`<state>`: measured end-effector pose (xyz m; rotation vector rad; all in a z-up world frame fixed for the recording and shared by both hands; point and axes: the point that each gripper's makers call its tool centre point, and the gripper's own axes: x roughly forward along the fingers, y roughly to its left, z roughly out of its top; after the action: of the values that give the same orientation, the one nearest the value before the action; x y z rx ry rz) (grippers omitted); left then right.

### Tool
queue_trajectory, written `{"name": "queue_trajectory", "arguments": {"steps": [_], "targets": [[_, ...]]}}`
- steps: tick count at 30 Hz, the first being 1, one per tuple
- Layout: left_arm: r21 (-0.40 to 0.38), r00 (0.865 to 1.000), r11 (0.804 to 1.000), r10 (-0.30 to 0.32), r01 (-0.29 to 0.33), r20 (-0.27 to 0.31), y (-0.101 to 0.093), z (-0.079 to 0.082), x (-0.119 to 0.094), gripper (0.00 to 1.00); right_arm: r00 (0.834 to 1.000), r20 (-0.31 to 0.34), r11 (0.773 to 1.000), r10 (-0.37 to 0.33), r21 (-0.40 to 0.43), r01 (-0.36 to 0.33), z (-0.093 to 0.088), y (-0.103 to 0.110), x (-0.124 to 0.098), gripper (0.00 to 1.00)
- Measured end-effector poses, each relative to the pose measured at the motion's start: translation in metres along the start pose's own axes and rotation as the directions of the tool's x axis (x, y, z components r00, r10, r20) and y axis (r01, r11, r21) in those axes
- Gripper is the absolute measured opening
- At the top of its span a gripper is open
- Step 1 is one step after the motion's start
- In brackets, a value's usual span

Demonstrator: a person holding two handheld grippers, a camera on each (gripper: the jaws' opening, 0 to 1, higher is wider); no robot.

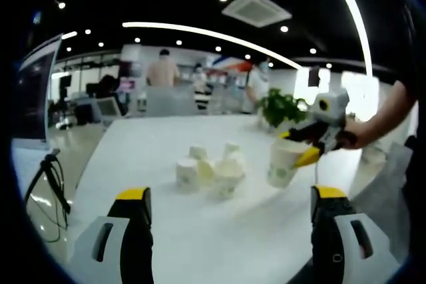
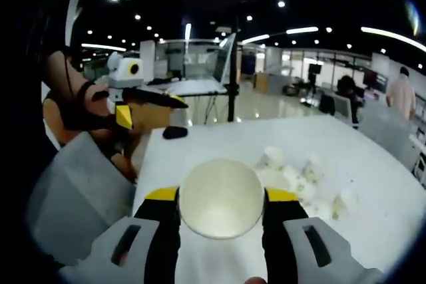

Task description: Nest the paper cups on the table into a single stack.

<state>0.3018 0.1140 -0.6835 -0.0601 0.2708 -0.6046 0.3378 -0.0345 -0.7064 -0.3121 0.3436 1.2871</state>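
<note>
A paper cup [image 2: 221, 199] is clamped between the right gripper [image 2: 221, 205] jaws, above the white table [image 2: 373, 157].

Blurred loose cups [image 1: 212, 167] are clustered mid-table beyond it; their count is unclear. The left gripper [image 1: 230, 204] is held wide open, empty.

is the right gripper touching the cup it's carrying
Touching. In the right gripper view both jaws of the right gripper press against the sides of the cup; the left gripper view shows that cup held above the table.

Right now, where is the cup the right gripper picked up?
The paper cup sits clamped between the right gripper jaws, lifted above the white table, right of the loose cups.
</note>
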Motion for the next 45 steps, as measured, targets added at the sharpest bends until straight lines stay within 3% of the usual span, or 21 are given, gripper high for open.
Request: {"name": "queue_trajectory", "arguments": {"steps": [11,23,32,45], "targets": [[-0.004,1.000,1.000,0.000,0.000,-0.002,-0.001,-0.001,-0.001,1.00,0.997,-0.021,0.997,0.070,-0.023,-0.070,-0.013,0.029,0.017,0.45],[-0.014,1.000,1.000,0.001,-0.001,-0.009,-0.002,-0.005,-0.002,1.00,0.988,-0.066,0.990,0.139,-0.022,-0.141,-0.042,0.060,0.038,0.45],[-0.016,1.000,1.000,-0.007,0.007,-0.015,-0.003,-0.006,-0.001,1.00,0.984,-0.089,0.988,0.152,0.000,-0.153,-0.061,0.068,0.045,0.45],[-0.006,0.999,1.000,-0.018,0.018,-0.038,-0.004,-0.010,-0.002,1.00,0.985,-0.095,0.990,0.141,0.022,-0.140,-0.074,0.071,0.050,0.45]]}}
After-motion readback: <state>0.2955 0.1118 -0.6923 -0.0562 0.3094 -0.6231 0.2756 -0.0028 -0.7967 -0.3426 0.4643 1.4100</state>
